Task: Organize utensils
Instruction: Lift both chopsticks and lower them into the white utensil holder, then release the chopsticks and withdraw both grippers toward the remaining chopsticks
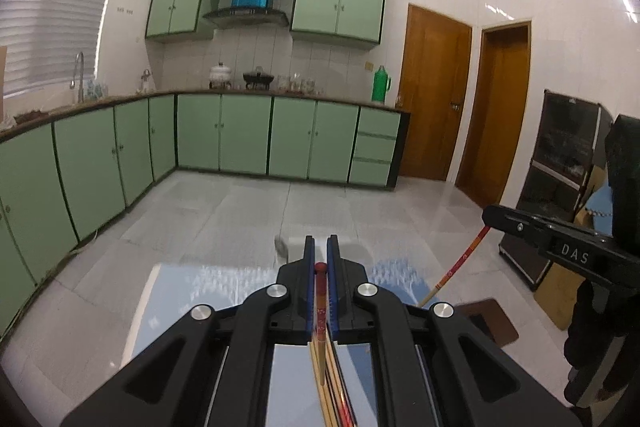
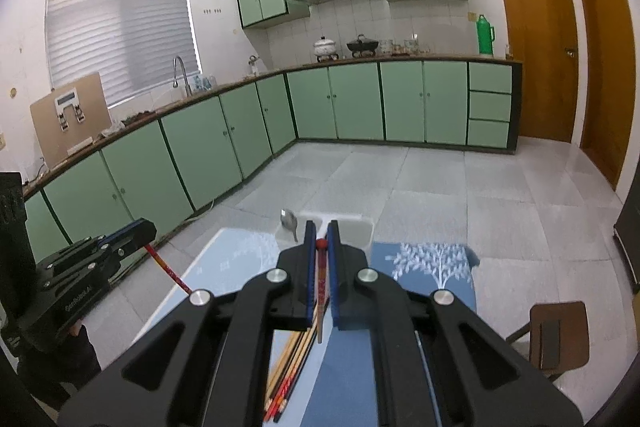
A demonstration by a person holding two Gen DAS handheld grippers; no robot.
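Observation:
My left gripper (image 1: 321, 243) is shut on a red-tipped chopstick (image 1: 320, 291) that stands steeply between the blue pads. My right gripper (image 2: 321, 229) is likewise shut on its own red-tipped chopstick (image 2: 321, 279). Each gripper shows in the other's view: the right gripper (image 1: 491, 217) with its red and yellow stick (image 1: 460, 263) hanging down, the left gripper (image 2: 142, 227) with its red stick (image 2: 168, 271). Both are held above the table. Several more chopsticks (image 2: 286, 379) lie bundled on the blue cloth (image 2: 432, 267) below. A white holder (image 2: 348, 227) with a grey utensil (image 2: 289, 221) stands at the table's far edge.
The cloth-covered table (image 1: 208, 291) ends just beyond the grippers, with grey floor tiles past it. A brown stool (image 2: 558, 331) stands to the right of the table. Green cabinets (image 1: 248, 135) line the far and left walls. A dark cabinet (image 1: 560, 163) stands at the right.

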